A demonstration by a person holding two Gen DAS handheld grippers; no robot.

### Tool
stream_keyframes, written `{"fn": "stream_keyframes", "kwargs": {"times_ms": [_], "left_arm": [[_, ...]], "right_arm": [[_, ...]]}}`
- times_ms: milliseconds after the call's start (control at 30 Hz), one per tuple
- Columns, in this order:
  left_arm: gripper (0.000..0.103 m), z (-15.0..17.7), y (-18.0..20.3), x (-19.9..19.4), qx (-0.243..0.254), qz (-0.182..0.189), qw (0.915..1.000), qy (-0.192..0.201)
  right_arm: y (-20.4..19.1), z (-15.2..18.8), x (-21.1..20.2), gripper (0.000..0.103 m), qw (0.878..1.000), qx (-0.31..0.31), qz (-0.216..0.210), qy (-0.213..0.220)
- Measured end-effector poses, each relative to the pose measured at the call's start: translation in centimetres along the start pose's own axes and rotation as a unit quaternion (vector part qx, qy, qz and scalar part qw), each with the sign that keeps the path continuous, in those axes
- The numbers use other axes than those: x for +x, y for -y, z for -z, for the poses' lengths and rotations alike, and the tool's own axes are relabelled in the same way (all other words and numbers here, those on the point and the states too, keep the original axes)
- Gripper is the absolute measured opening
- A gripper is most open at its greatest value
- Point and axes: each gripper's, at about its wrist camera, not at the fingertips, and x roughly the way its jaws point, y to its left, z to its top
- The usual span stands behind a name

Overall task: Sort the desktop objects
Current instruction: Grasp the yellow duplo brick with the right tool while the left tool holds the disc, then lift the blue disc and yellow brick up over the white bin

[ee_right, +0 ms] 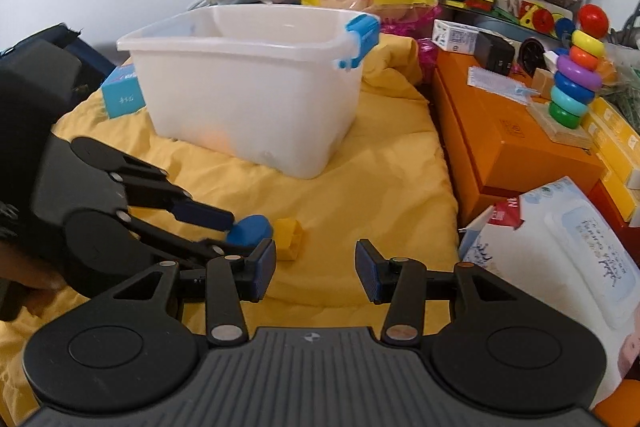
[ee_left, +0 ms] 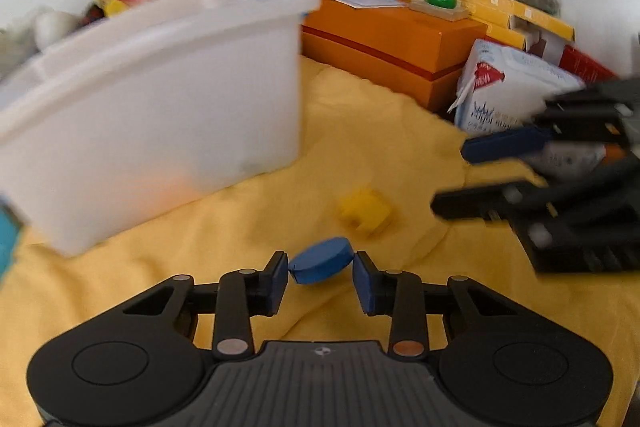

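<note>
The left gripper (ee_left: 321, 273) points down at the yellow cloth (ee_left: 240, 227) with a blue disc (ee_left: 322, 261) between its blue pads; the disc lies tilted, one edge raised; the left pad touches or nearly touches the disc's left rim, and the right pad sits close against its right rim; whether the pads already press on it cannot be told from the left wrist view. In the right wrist view the same gripper (ee_right: 236, 227) comes in from the left with the disc (ee_right: 250, 229) at its fingertips, the upper finger (ee_right: 204, 213) lying against the disc's edge; the jaws stand about half closed, narrowed to the disc's width.

The right gripper (ee_right: 316, 271) hangs over the cloth (ee_right: 360, 207) with its jaws spread wide and nothing between them; its pads touch no object. A yellow block (ee_right: 289, 233) rests on the cloth just beside the disc, ahead of the right gripper's left finger; in the left wrist view the block (ee_left: 365, 213) lies just beyond the disc.

A white bin (ee_right: 248, 87) with a blue clasp stands on the cloth farther back, well apart from both pieces; an orange box (ee_right: 512, 143) carrying a ring stacker toy (ee_right: 576, 83) sits to the right, and a pack of wipes (ee_right: 568, 251) lies near the right gripper.
</note>
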Motion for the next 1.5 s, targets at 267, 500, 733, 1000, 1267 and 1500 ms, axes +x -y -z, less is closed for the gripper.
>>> {"fn": "stream_keyframes", "kwargs": {"times_ms": [267, 500, 733, 1000, 1267, 1500], "left_arm": [[0.04, 6.3, -2.8, -4.2, -0.004, -0.084, 0.9956, -0.041], [0.046, 7.7, -3.1, -5.3, -0.048, -0.081, 0.995, -0.034], [0.046, 7.0, -2.9, -4.8, -0.049, -0.074, 0.9957, -0.026], [0.039, 6.8, -3.9, -3.9, -0.053, -0.046, 0.9971, -0.028], [0.038, 6.5, -4.2, -6.8, -0.082, -0.036, 0.996, 0.007], [0.039, 0.0, -7.1, -11.6, -0.081, -0.063, 0.9887, 0.109]], "right_arm": [[-3.3, -0.6, 1.9, 0.045, 0.997, -0.071, -0.003, 0.015], [-6.6, -0.1, 6.3, 0.035, 0.983, -0.175, 0.044, -0.032], [-5.0, 0.1, 7.6, 0.02, 0.984, -0.158, 0.07, -0.043], [-3.4, -0.3, 6.7, 0.017, 0.995, -0.085, 0.011, -0.047], [-4.8, 1.1, 4.2, 0.017, 0.996, -0.052, -0.049, -0.046], [-4.8, -0.5, 2.4, 0.017, 0.997, -0.053, -0.056, -0.018]]}}
